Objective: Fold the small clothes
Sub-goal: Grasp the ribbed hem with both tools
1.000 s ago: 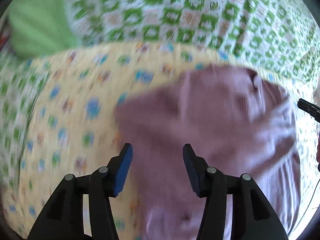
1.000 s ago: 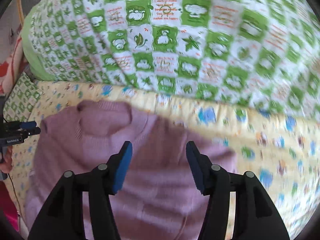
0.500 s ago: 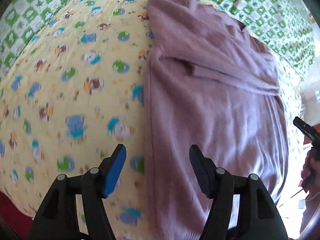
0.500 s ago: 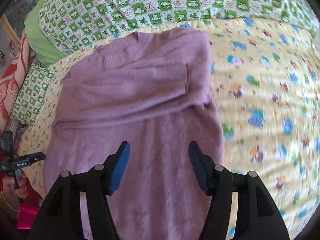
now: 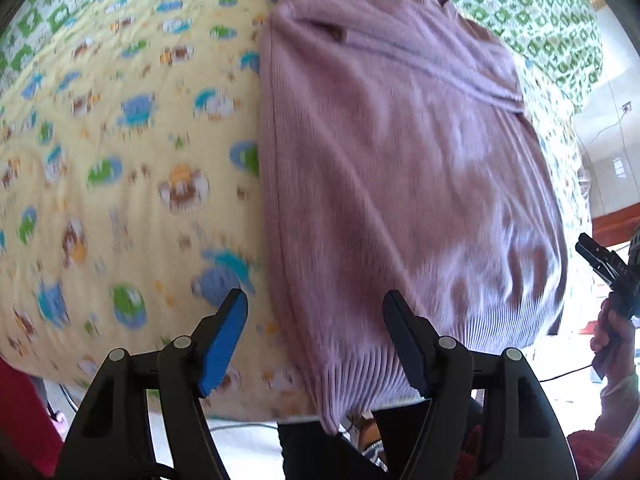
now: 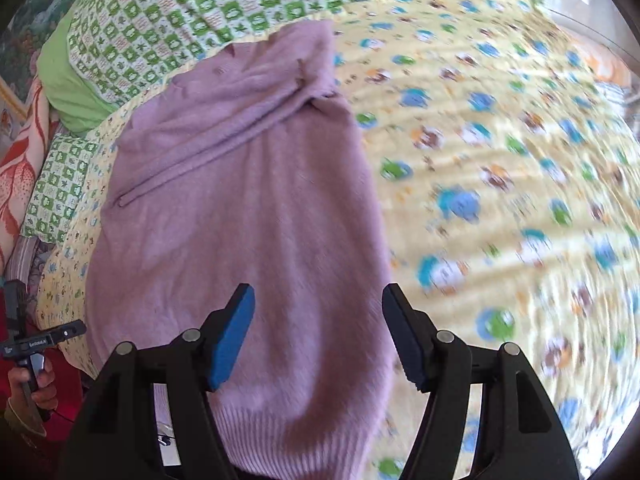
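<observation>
A mauve knitted sweater (image 5: pixel 400 168) lies flat on a yellow cartoon-print bed cover (image 5: pixel 120 160), sleeves folded across its chest, ribbed hem hanging over the bed's near edge. My left gripper (image 5: pixel 316 332) is open and empty, above the hem's left corner. In the right wrist view the sweater (image 6: pixel 240 208) fills the left half, and my right gripper (image 6: pixel 318 330) is open and empty above the hem's right part. Each gripper also shows at the edge of the other's view: the right one (image 5: pixel 600 260), the left one (image 6: pixel 44 340).
A green-and-white checked quilt (image 6: pixel 224 0) and a green pillow (image 6: pixel 68 80) lie beyond the sweater's collar. The yellow cover (image 6: pixel 500 160) spreads wide to the right. The bed's near edge (image 5: pixel 248 404) drops to the floor below the hem.
Both grippers have pulled back from the collar end to the hem end near the bed's edge. Both stayed open and empty. The sweater has not moved.
</observation>
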A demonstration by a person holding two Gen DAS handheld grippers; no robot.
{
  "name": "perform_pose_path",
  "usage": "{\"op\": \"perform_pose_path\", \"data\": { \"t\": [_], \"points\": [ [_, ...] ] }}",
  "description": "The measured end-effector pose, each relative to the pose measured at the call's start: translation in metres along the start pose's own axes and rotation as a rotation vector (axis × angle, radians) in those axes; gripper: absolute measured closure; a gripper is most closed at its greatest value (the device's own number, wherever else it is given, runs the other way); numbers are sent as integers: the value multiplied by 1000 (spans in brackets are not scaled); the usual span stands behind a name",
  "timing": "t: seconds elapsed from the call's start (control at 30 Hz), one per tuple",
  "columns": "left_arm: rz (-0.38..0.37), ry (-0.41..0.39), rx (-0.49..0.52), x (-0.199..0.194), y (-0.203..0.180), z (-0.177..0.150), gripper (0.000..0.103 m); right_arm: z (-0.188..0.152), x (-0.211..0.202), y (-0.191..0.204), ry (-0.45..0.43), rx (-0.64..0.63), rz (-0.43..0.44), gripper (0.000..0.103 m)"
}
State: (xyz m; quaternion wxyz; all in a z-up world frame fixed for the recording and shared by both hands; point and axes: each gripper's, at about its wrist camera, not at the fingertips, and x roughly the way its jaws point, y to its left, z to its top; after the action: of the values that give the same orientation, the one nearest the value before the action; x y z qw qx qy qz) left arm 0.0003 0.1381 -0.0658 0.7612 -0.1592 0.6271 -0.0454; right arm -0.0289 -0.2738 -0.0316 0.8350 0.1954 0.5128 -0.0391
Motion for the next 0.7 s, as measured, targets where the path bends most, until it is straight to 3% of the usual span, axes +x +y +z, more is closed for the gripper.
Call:
{"op": "perform_pose_path", "data": {
  "t": [0.27, 0.5, 0.57, 0.6, 0.67, 0.7],
  "points": [
    [-32, 35, -5, 18, 2, -28, 33, -46, -13, -23, 33, 65, 0, 36],
    [-67, 17, 9, 24, -9, -28, 35, -67, -2, -27, 61, 102, 58, 36],
    [-65, 19, 30, 27, -16, -27, 40, -69, -1, -25, 60, 94, 74, 36],
    [-57, 18, 41, 28, -19, -27, 48, -70, 0, -24, 58, 93, 79, 36],
    [-46, 12, 72, 30, -26, -27, 67, -71, 2, -23, 52, 102, 100, 36],
    [-53, 13, 76, 30, -27, -27, 82, -71, 3, -23, 49, 109, 116, 36]
  ]
}}
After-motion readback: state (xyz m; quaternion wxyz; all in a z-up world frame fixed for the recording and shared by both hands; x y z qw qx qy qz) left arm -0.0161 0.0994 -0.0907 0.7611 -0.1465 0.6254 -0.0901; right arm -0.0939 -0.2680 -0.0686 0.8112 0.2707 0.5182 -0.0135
